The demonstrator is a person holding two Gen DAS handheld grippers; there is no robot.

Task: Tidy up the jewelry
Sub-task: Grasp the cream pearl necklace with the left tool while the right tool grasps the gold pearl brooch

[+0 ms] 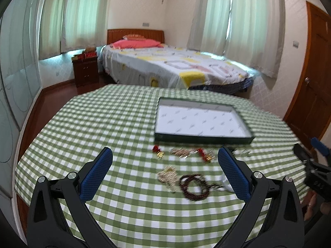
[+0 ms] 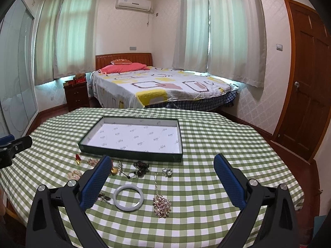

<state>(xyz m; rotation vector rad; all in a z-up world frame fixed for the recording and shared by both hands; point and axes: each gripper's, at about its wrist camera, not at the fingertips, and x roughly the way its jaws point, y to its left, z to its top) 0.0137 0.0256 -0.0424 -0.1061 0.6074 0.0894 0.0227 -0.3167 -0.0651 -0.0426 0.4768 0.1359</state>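
Barely started imo: tray (image 2: 132, 137) at 12 o'clock holds nothing, all the jewelry (image 2: 128, 198) sits on the cloth (image 2: 206, 186) below it. Left gripper (image 1: 165, 163) and right gripper (image 2: 161, 169) both gape wide, holding nothing.

Tray (image 2: 132, 153) mid-table (image 2: 217, 136); bangle (image 2: 128, 198), pendant (image 2: 161, 205) before it; bed (image 2: 165, 86) behind table.

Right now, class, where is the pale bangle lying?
In the right wrist view the pale bangle lies flat on the checked tablecloth, left of the pearl brooch and nearer the camera than the tray.
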